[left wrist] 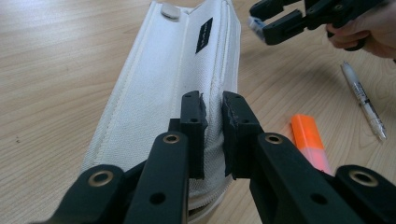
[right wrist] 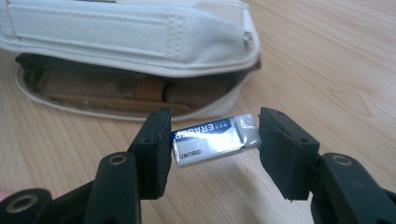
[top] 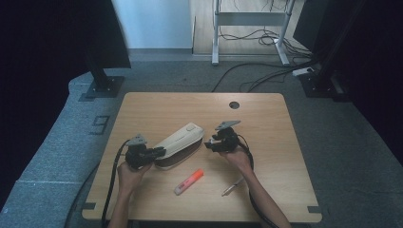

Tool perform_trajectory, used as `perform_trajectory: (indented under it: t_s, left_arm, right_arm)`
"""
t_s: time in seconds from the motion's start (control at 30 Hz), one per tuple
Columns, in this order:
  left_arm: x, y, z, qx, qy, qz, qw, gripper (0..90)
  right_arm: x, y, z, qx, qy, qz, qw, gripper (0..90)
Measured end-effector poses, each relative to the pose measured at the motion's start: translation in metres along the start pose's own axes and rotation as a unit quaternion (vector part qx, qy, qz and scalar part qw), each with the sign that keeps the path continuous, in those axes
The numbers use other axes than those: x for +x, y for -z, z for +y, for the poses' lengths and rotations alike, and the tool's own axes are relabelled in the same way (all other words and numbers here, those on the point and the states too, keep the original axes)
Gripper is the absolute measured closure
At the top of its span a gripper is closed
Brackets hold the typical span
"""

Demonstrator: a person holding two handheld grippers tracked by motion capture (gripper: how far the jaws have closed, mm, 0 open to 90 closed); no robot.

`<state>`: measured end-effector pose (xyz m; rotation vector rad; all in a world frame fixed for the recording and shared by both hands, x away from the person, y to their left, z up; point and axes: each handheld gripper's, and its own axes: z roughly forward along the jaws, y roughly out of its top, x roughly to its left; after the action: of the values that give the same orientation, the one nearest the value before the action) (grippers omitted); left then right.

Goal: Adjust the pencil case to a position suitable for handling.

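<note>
pencil case [top: 179, 144], white fabric with a flap top, lies at a slant near the middle of the desk [top: 266, 114], its near end by the left hand-held gripper [top: 153, 153] and its far end by the right hand-held gripper [top: 209, 144]. in the left gripper view the left one's jaws are nearly closed and pinch the seam edge of the pencil case [left wrist: 159, 88] at its near end. in the right gripper view the right hand-held gripper [right wrist: 212, 137] has its jaws partly open around a white eraser [right wrist: 212, 139] in a blue sleeve; the eraser touches the left jaw and reaches almost to the right one, and i cannot tell whether that end touches. just beyond the eraser the side of the pencil case [right wrist: 135, 42] gapes, showing a dark lining. an orange highlighter [top: 188, 182] lies toward the desk's near edge in front of the case, and a pen [top: 232, 186] lies to its right beside the right forearm. the far half of the desk is bare wood except for a round cable hole [top: 234, 105], and both side edges are well apart from the grippers.
</note>
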<state>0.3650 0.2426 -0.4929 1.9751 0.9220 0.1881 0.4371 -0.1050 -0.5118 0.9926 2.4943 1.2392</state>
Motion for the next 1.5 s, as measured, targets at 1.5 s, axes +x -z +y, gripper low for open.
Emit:
perform_trajectory:
  t_s: [1.5]
  left_arm:
    - [-0.005,-0.002,0.001,-0.008,0.001,-0.01,0.9999,80.1]
  right_arm:
    - [0.015,-0.059,0.022,0.04,0.01,0.0,0.9991,25.4]
